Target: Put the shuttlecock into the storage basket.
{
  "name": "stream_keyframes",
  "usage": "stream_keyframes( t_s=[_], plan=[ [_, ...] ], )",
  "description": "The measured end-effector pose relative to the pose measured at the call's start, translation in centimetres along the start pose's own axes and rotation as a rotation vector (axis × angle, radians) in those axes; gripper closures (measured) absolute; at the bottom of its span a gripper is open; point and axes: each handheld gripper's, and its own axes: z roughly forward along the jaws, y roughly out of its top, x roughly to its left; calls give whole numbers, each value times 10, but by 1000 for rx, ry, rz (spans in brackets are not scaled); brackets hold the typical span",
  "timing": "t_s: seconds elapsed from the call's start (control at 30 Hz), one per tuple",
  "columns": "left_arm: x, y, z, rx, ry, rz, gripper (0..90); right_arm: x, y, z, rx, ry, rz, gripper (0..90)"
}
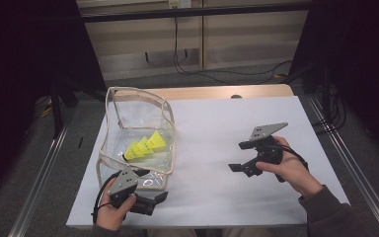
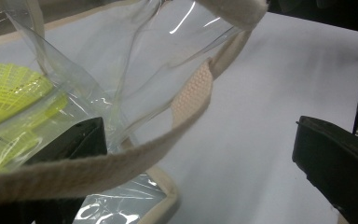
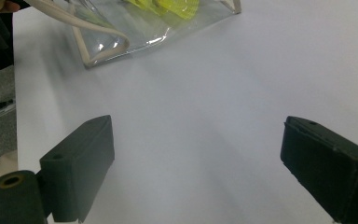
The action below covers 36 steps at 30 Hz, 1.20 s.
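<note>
Clear bag (image 1: 138, 123) with beige trim, open-topped and sagging, at 9 o'clock on the tabletop. Three yellow shuttlecocks (image 1: 145, 146) lie inside on its floor, row running toward 2 o'clock.

Down at the bottom left of the high view, the left gripper (image 1: 150, 190) is getting its far jaw lost behind the clear bag (image 1: 137, 133), and the forearm is running off the bottom edge. In the left gripper view, the yellow shuttlecocks (image 2: 9, 88) are smearing behind creased plastic at the left edge, their count staying unclear. The bag strap (image 2: 98, 168) is blurring across the lower left.
</note>
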Motion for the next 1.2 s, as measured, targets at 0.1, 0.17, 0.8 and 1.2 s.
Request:
stream_keyframes(
  t_s=[0.1,0.17,0.8,1.2],
  plan=[
    [0,0,0,0,1,1,32,-1,-3,-2,-2,-6,4,94],
    [0,0,0,1,2,3,32,-2,-5,-3,0,-10,1,94],
    [0,0,0,1,2,5,32,-7,-27,-12,-2,-29,23,94],
    [0,0,1,1,0,3,31,-7,-38,-15,-4,-44,21,94]
  ],
)
